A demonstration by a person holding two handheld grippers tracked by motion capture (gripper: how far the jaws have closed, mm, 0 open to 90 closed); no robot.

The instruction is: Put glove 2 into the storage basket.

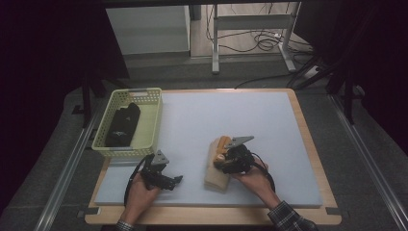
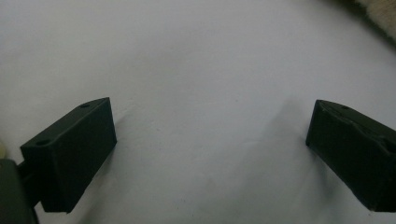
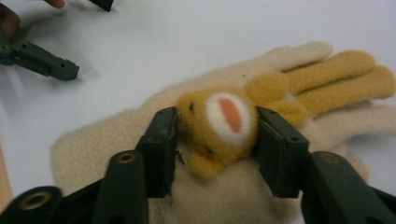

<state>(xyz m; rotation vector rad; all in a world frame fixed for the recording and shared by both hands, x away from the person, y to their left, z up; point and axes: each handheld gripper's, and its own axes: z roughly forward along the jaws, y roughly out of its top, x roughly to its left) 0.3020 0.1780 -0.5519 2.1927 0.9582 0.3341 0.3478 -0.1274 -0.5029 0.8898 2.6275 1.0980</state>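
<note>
Right gripper view: your right gripper (image 3: pixel 215 135) straddles the fuzzy orange bear face (image 3: pixel 219 122) on the cream fleece glove (image 3: pixel 116 135), jaws half-open, pads touching; left gripper (image 2: pixel 210 144) gapes empty.

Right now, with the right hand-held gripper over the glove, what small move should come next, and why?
Probably close the right hand-held gripper a little further. Its jaws flank the orange bear head on the cream glove, and whether they pinch it yet is unclear. The glove lies flat on the white mat, and the yellow basket already holds something dark.
</note>
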